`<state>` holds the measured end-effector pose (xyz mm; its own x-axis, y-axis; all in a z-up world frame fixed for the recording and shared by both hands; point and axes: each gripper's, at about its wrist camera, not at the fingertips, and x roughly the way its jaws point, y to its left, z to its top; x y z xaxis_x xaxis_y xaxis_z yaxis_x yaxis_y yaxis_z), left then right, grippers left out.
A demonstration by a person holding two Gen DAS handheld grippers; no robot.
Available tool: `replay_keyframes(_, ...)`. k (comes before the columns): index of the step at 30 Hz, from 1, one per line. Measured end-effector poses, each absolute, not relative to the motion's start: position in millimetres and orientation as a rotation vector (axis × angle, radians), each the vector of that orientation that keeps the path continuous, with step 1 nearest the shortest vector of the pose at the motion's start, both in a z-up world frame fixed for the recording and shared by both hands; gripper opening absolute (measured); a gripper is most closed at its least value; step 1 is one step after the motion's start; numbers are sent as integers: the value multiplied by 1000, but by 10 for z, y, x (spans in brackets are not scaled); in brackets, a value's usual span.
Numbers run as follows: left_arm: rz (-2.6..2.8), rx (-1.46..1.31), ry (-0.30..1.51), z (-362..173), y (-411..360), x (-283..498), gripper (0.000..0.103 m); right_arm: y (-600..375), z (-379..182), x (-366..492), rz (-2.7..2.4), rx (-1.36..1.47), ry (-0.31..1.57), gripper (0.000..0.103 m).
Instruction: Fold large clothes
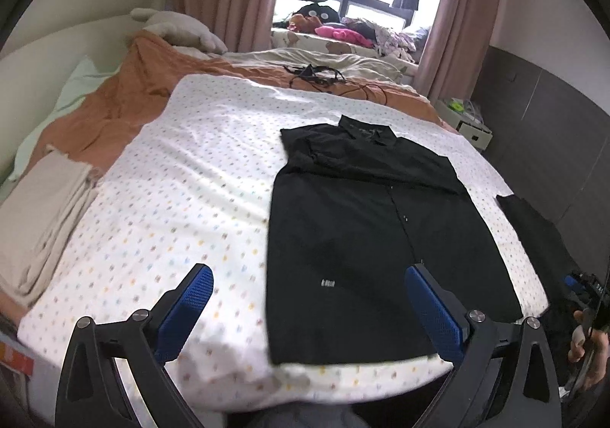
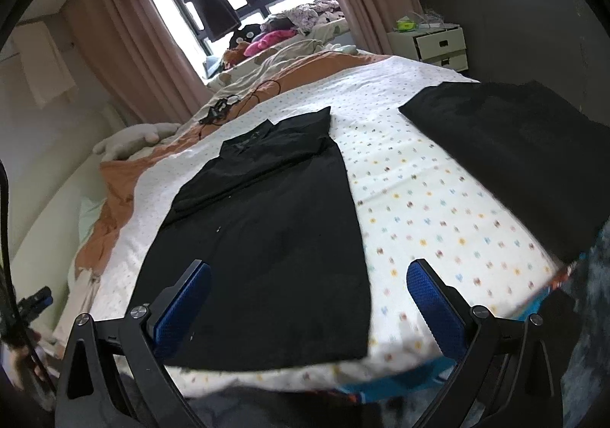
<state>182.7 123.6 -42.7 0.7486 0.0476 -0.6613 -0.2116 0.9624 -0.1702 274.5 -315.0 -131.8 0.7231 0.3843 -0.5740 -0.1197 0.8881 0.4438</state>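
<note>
Lengthwise, the black shirt (image 1: pixel 366 237) lies on the dotted sheet (image 1: pixel 183 180), collar at twelve o'clock, hem nearest both wide-open, empty tools, the left gripper (image 1: pixel 309 309) and right gripper (image 2: pixel 309 308), each about equally near.

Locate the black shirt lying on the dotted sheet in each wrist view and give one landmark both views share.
Left wrist view: the black shirt lies right of centre, collar toward the window.
Right wrist view: the black shirt lies left of centre, collar up and away.
Shared landmark: the pink toy on the window ledge.
</note>
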Motion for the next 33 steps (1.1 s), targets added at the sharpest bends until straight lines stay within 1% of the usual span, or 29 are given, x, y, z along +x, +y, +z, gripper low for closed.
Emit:
replay_keyframes(3, 153, -259, 701, -461, 1282, 1567, 101, -3244, -1398, 2575, 290, 407, 719, 103)
replay_keyframes(5, 163, -279, 701, -518, 1337, 1408, 98, -3282, -1475, 2501, 283, 409, 735, 103)
replay_keyframes(7, 166, -300, 703, -580, 1385, 1296, 92, -3323, -1557, 2429, 278, 408, 756, 102)
replay_keyframes(11, 168, -349, 708, -751, 1476, 1105, 86, -3404, -1689, 2286, 279, 413, 773, 102)
replay_keyframes(13, 165, -388, 721, -869, 1534, 1032, 81, -3438, -1742, 2236, 279, 416, 781, 101)
replay_keyframes(17, 170, -460, 719, -1061, 1619, 930, 78, -3510, -1867, 2180, 280, 426, 800, 95)
replay_keyframes(20, 166, -513, 739, -1238, 1676, 925, 68, -3553, -1995, 2177, 286, 462, 822, 89)
replay_keyframes(21, 164, -528, 744, -1286, 1683, 930, 64, -3558, -2030, 2190, 289, 470, 829, 89)
replay_keyframes(22, 161, -548, 748, -1339, 1695, 953, 63, -3560, -2062, 2197, 293, 477, 829, 88)
replay_keyframes(30, 103, -596, 778, -1547, 1622, 1329, 63, -3490, -2266, 2417, 331, 558, 852, 88)
replay_keyframes(33, 84, -618, 804, -1647, 1603, 1508, 63, -3454, -2364, 2570, 351, 596, 868, 85)
